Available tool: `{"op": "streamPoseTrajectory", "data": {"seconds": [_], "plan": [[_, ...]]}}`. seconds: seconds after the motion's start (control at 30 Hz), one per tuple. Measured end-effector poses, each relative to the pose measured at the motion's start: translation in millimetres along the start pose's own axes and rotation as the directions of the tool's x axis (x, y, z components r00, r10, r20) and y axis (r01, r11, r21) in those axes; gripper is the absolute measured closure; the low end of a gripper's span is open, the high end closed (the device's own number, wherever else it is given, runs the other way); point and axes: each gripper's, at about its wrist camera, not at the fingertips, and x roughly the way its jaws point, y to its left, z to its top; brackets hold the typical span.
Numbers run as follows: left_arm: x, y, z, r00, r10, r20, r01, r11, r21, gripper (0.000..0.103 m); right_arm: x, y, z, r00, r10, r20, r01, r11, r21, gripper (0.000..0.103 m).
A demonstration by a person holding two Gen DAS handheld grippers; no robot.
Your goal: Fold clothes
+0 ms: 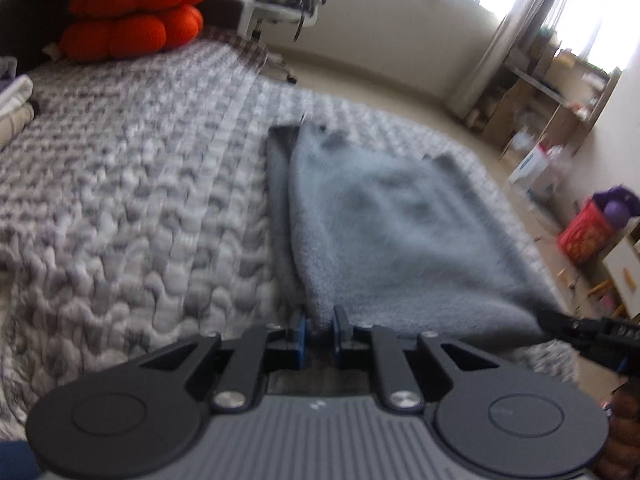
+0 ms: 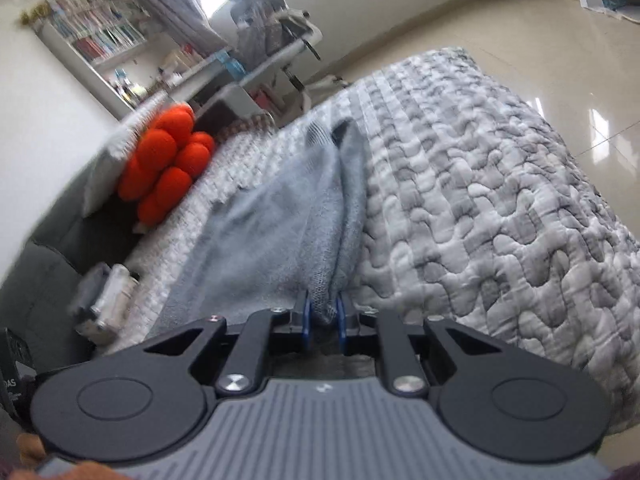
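A light grey-blue fleece garment (image 1: 392, 224) lies on a quilted grey bedspread (image 1: 132, 200), its near edge lifted. My left gripper (image 1: 320, 332) is shut on the near left corner of the garment, with cloth pinched between the blue pads. The right gripper (image 1: 568, 326) shows at the right edge of the left wrist view, holding the near right corner. In the right wrist view my right gripper (image 2: 324, 318) is shut on a bunched corner of the garment (image 2: 280, 216), which stretches away over the bedspread (image 2: 480, 200).
Orange round cushions (image 1: 136, 12) sit at the head of the bed, also orange cushions (image 2: 168, 160). Folded pale clothes (image 2: 108, 296) lie at the bed's left side. A chair (image 2: 292, 44), bookshelves (image 2: 96, 36) and a red box (image 1: 584, 232) stand on the tiled floor beyond.
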Motion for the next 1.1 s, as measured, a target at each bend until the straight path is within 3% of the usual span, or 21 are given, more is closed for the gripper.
{"op": "streamPoseTrajectory", "data": {"seconds": [0.13,0.23,0.3,0.37,0.47,0.63,0.7,0.83,1.1], "plan": [[9,5,-1,0.999,-0.005,-0.036,0.004,1.0,-0.025,0.082,18,2,-1,0.996,-0.062,-0.064,0.06,0.998,-0.027,0.077],[1,8,3,0.999,0.005,-0.033,-0.005,1.0,-0.022,0.072,18,-7,1,0.997,-0.033,-0.077,0.035,0.999,0.022,0.074],[-7,11,8,1.0,0.007,-0.019,-0.007,1.0,-0.021,0.069,10,-10,6,0.998,-0.047,-0.048,0.048,0.999,0.012,0.07],[-14,14,14,1.0,0.009,-0.004,-0.009,1.0,-0.02,0.058,2,-7,12,0.996,-0.09,-0.003,0.089,0.995,-0.038,0.069],[-25,19,23,1.0,0.012,0.017,-0.011,1.0,-0.019,0.055,-3,1,24,0.989,-0.133,0.059,0.14,0.98,-0.14,0.069],[-27,5,48,0.998,-0.015,0.065,0.013,0.999,0.04,0.048,23,26,53,0.997,-0.049,0.058,0.062,0.965,-0.256,0.069],[-15,-15,65,0.995,-0.063,0.082,0.056,0.995,0.085,0.047,42,41,64,1.0,0.003,0.016,0.002,0.954,-0.299,0.069],[22,-54,90,0.994,-0.072,0.079,0.06,0.987,0.152,0.046,82,62,77,0.999,0.036,-0.039,-0.048,0.931,-0.363,0.068],[69,-53,75,0.997,-0.054,0.054,0.04,0.974,0.221,0.046,98,52,38,0.998,-0.012,-0.061,-0.019,0.881,-0.472,0.067]]}}
